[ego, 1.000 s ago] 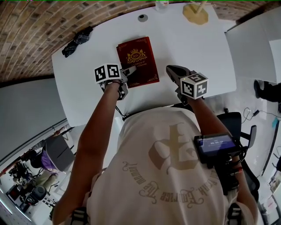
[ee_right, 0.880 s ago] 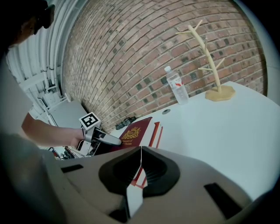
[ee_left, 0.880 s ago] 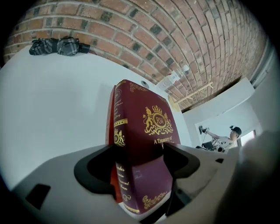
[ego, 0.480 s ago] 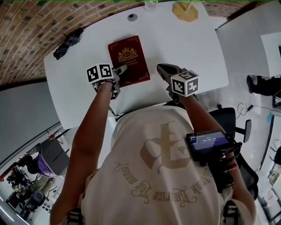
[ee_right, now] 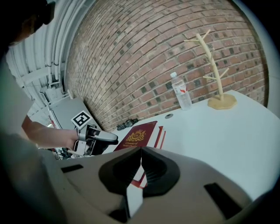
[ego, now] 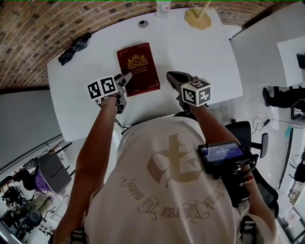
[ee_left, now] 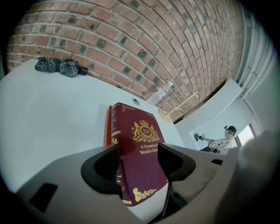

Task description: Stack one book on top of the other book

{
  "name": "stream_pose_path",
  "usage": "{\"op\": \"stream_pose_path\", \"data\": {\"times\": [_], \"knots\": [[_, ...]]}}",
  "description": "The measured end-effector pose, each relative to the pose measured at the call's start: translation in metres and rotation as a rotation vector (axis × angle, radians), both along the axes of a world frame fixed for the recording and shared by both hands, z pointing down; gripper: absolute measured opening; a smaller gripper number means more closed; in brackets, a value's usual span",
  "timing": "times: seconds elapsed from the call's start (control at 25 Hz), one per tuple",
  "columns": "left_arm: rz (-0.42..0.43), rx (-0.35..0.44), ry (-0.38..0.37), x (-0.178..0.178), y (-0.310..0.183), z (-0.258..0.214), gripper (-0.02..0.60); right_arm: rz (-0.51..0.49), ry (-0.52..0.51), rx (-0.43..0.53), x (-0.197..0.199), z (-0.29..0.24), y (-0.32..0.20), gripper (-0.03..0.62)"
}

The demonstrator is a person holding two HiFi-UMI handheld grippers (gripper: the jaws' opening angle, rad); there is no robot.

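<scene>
Up comes the left gripper (ego: 127, 76), lifted a touch since a second ago, and its tips now sit over the left edge of the maroon book (ego: 138, 66) rather than further in over the cover. The books themselves have not budged.

Nearest the camera, the person leans over the near edge of the white table (ego: 190, 52), both forearms stretched out, with a small screen device (ego: 221, 153) strapped on the right one. The left gripper points down and away, its jaws apart and closing. The book's gold-crested cover shows through the gap, but the pads are not pressing on it, so nothing is gripped. Just beside the book's right edge, apart from it, the right gripper (ego: 172, 77) hovers with its jaws drawn together and nothing between them.

Between the two grippers lies the stack, around the middle of the table. The maroon book rests flat on top, spine to the left, and the red book (ee_left: 106, 127) peeks out from under it along that left side.

Further back, a dark folded umbrella (ego: 75, 47) lies at the far left corner. Along the far edge sit a round cable grommet (ego: 142, 23), a clear water bottle (ego: 162, 7) standing upright and a pale wooden branch stand (ego: 198, 18). Behind the table rises a brick wall (ee_left: 153, 35).
</scene>
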State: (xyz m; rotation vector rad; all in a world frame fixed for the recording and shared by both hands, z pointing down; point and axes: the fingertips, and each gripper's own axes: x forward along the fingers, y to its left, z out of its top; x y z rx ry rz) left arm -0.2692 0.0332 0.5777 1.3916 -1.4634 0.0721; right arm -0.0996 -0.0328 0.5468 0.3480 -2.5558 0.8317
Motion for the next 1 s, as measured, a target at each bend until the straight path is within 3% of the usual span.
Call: {"op": "stream_pose_path", "data": {"times": [0.28,0.4,0.76,1.0], "knots": [[-0.006,0.207,-0.008,0.005,0.007,-0.038,0.12,-0.044,-0.031,0.065,-0.016,-0.022,0.003,0.021],[-0.01,0.245,-0.045,0.004,0.012,-0.047,0.057,-0.057,-0.047,0.09,-0.022,-0.031,0.006,0.021],[-0.051,0.327,-0.167,0.005,0.037,-0.075,0.02,-0.076,-0.117,0.123,-0.032,-0.056,0.018,0.021],[0.0,0.41,-0.197,0.02,0.053,-0.087,0.02,-0.149,-0.117,0.192,-0.035,-0.065,0.035,0.021]]}}
